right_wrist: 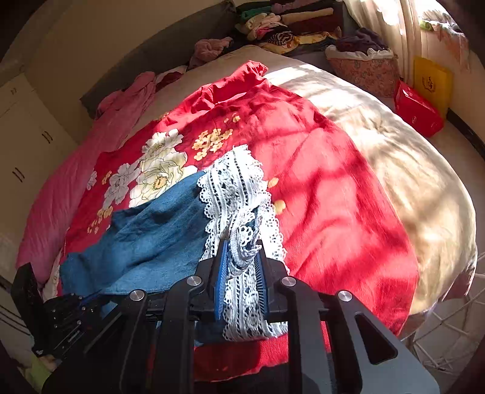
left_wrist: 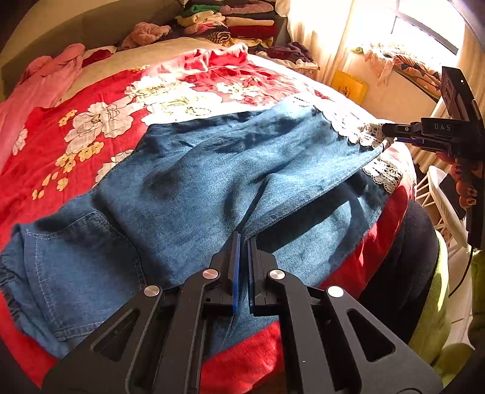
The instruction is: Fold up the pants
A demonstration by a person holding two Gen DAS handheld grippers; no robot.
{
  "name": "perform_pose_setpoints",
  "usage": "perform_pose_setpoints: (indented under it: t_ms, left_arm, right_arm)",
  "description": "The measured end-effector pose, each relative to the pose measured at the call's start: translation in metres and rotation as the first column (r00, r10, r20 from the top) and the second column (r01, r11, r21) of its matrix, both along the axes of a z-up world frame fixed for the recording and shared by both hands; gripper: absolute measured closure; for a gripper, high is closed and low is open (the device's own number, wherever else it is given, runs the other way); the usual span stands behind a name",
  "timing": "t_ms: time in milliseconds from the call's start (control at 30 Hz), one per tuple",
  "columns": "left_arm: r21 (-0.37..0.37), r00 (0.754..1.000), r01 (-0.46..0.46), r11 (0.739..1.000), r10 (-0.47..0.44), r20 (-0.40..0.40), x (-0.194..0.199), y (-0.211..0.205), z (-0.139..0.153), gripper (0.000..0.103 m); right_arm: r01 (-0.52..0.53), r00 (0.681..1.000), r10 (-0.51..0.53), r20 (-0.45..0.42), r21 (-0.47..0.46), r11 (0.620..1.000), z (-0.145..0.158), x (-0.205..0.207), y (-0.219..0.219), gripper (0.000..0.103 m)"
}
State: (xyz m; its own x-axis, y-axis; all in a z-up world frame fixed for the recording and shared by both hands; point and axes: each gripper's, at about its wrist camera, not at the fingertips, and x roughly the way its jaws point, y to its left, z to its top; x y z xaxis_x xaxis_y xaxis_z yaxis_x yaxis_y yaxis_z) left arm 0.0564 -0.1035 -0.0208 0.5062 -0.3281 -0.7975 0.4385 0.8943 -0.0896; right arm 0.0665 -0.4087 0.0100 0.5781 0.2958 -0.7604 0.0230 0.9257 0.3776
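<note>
Denim pants point(left_wrist: 212, 181) with white lace hems point(right_wrist: 239, 194) are lying spread across a red floral sheet point(left_wrist: 100, 121) on the bed point(right_wrist: 409, 169). Directly ahead of the left gripper point(left_wrist: 242, 242), a ridge of the blue cloth is rising into its fingertips, which are clenching that fold. The right gripper point(right_wrist: 241, 245) is grasping the bunched lace hem, lifting it off the sheet. Beyond both, folded clothes point(left_wrist: 236, 21) are sitting stacked by the headboard.
</note>
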Motion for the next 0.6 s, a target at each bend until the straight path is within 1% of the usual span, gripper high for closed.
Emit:
perform_pose_setpoints:
  t_ms: [100,200,267,367,400,433,500,600]
  left_arm:
    - [0.015,1.000,0.005,1.000,-0.005,0.007,-0.006,-0.002,0.000,0.103]
    - [0.021,1.000,0.005,1.000,-0.005,0.007,-0.009,-0.002,-0.001,0.103]
    - [0.031,1.000,0.009,0.999,-0.009,0.008,-0.012,-0.002,-0.002,0.103]
    - [0.041,1.000,0.014,0.999,-0.014,0.013,-0.018,-0.002,-0.002,0.103]
    - [0.040,1.000,0.014,0.999,-0.015,0.012,-0.019,-0.003,-0.002,0.103]
    - [0.039,1.000,0.014,0.999,-0.014,0.013,-0.020,-0.002,-0.002,0.103]
    - [0.040,1.000,0.015,0.999,-0.015,0.012,-0.019,-0.002,-0.003,0.103]
    - [0.039,1.000,0.013,0.999,-0.013,-0.004,-0.019,-0.002,-0.007,0.103]
  right_arm:
    - [0.002,1.000,-0.002,-0.026,0.001,1.000,-0.011,-0.012,-0.001,0.086]
    - [0.004,0.999,-0.003,-0.033,0.021,1.000,-0.016,-0.018,-0.004,0.086]
    - [0.007,1.000,-0.006,-0.026,0.037,0.999,-0.015,-0.021,-0.007,0.086]
    - [0.010,1.000,-0.010,-0.009,0.031,0.999,-0.009,-0.026,-0.011,0.086]
    - [0.013,1.000,-0.013,-0.005,0.025,1.000,-0.008,-0.027,-0.012,0.088]
    - [0.015,1.000,-0.015,-0.003,0.022,1.000,-0.007,-0.028,-0.013,0.092]
    - [0.016,1.000,-0.016,-0.008,0.027,1.000,-0.009,-0.028,-0.015,0.092]
    - [0.029,1.000,-0.029,-0.009,0.041,0.999,-0.011,-0.028,-0.017,0.089]
